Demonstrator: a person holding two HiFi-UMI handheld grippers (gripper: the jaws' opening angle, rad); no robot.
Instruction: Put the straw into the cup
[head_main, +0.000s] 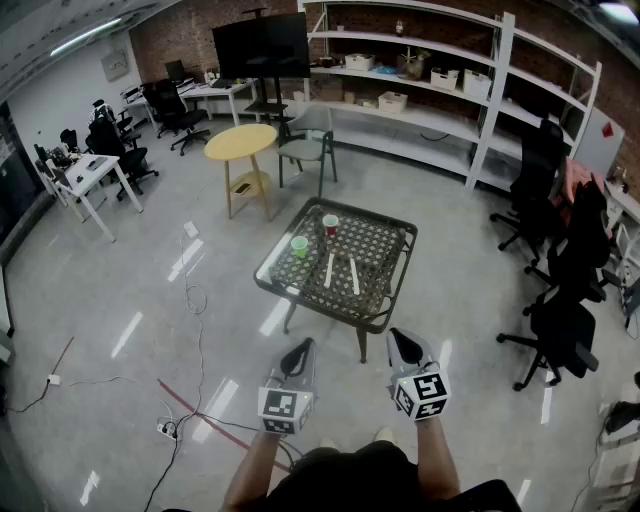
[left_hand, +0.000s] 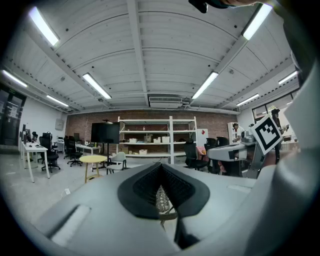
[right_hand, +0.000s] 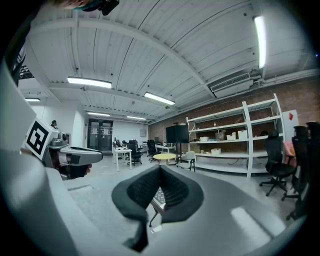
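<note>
A person stands on a glossy grey floor (head_main: 120, 300), well back from a small square table (head_main: 404, 262) with a woven top. Two pale straws lie on it side by side. The left straw (head_main: 329, 268) and the right straw (head_main: 354, 275) both run lengthwise away from the person, spreading slightly at the near ends. A green cup (head_main: 299, 246) stands just left of the left straw's far end, and a red cup (head_main: 330, 224) stands beyond it.

The left gripper (head_main: 302, 347) and the right gripper (head_main: 400, 338) are held level at waist height, side by side, both pointing toward the table. The straws lie straight ahead, between the two lines of aim and well apart from both. The right straw sits slightly nearer the right gripper. Each gripper's own view shows its dark padded jaws closed together with nothing between them.

Beyond the table are a round yellow table (head_main: 241, 141), a grey chair (head_main: 305, 140), a dark screen (head_main: 262, 45) and white shelving (head_main: 440, 110) against brick. Black office chairs (head_main: 560, 320) stand to the right, and cables (head_main: 190, 410) trail across the floor on the left.
</note>
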